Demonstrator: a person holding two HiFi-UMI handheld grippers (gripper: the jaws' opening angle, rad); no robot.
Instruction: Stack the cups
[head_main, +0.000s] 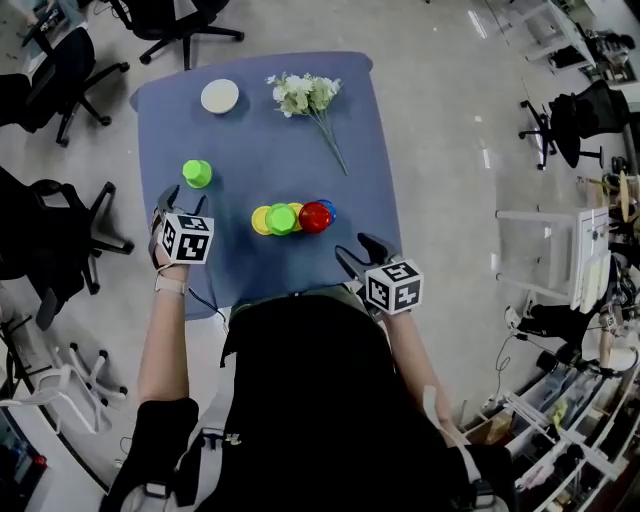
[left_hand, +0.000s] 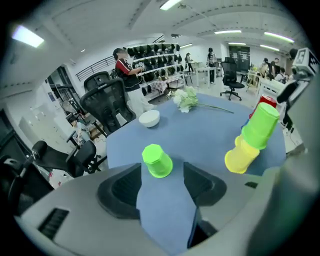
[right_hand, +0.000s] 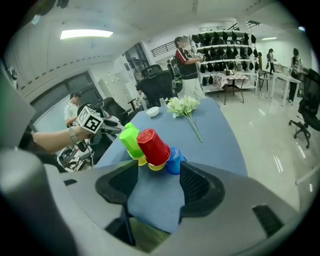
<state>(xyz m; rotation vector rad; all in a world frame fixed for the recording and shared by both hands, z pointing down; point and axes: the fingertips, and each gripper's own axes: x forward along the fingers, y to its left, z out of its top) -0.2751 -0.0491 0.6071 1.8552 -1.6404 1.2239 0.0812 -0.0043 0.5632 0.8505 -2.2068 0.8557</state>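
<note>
Open office floor with rolling chairs (head_main: 60, 60) around a blue table (head_main: 355, 140) in the upper middle of the head view. Near its top edge: a white bowl (head_main: 220, 96) and a flower sprig (head_main: 308, 95). At the table's left stands a lone green cup (head_main: 197, 173), upside down. Mid-table is a tight cluster: yellow cup (head_main: 261, 220), second green cup (head_main: 282, 218), red cup (head_main: 314, 216), blue cup (head_main: 328, 207). The left gripper (head_main: 183, 200) is just below the lone green cup, jaws spread, nothing between them. The right gripper (head_main: 360, 252) is lower right of the cluster, jaws spread, empty.
</note>
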